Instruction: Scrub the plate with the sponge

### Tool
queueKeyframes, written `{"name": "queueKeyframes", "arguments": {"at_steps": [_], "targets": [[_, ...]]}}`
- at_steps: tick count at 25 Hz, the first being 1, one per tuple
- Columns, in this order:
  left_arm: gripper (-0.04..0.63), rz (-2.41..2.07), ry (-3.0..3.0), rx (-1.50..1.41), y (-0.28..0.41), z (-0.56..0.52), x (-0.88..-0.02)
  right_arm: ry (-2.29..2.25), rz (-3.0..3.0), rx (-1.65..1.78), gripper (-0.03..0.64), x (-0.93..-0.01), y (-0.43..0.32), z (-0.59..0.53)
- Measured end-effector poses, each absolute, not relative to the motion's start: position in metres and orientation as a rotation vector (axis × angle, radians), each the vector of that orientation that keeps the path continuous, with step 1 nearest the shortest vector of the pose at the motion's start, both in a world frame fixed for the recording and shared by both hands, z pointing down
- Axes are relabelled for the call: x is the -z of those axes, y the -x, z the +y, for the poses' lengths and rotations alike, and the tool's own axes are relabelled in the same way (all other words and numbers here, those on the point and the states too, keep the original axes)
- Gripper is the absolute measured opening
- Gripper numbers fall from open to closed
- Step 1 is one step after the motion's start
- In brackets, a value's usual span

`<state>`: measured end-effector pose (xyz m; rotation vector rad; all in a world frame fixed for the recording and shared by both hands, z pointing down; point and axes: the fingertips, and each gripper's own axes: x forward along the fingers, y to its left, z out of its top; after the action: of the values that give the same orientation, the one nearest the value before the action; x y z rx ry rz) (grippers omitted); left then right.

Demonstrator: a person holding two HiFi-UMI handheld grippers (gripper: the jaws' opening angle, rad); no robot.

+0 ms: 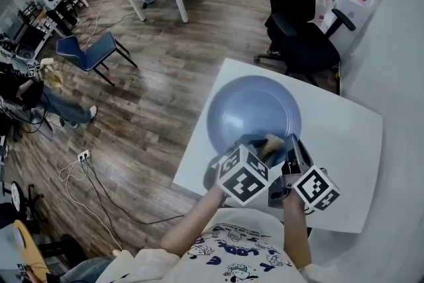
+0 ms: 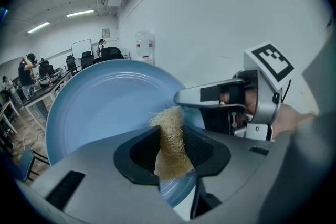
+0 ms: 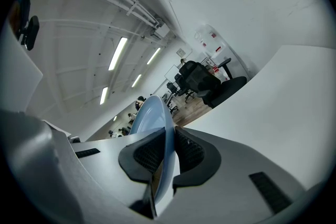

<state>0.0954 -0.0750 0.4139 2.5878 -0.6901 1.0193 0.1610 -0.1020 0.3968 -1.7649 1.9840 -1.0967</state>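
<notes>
HEAD VIEW: round blue plate (image 1: 254,109) toward the far-left corner of the white square table (image 1: 344,142), bare top to its right, black office chair (image 1: 298,16) just past the far edge; left gripper (image 1: 265,144) and right gripper (image 1: 291,146) both at the plate's near rim | LEFT GRIPPER VIEW: jaws clamped on the tan fibrous sponge (image 2: 169,139), which lies against the plate's face | RIGHT GRIPPER VIEW: jaws pinch the plate's rim, plate seen edge-on, open tabletop to the right

Wht print tee (image 1: 228,247); grey left gripper (image 2: 172,150).

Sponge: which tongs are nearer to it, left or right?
Left. The left tongs are clamped on the sponge; the right tongs grip the plate rim beside it.
</notes>
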Motion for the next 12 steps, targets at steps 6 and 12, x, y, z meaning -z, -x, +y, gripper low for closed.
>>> {"name": "queueKeyframes", "arguments": {"at_steps": [6,12], "targets": [[0.141,-0.717,-2.582,-0.982,-0.096,-0.077,-0.412,1.749,1.99,1.106,0.037,-0.399,-0.158,-0.099],[0.141,-0.747,-2.576,-0.938,-0.093,-0.088,-0.404,1.728,2.002,1.116,0.037,-0.397,-0.153,-0.101]]}}
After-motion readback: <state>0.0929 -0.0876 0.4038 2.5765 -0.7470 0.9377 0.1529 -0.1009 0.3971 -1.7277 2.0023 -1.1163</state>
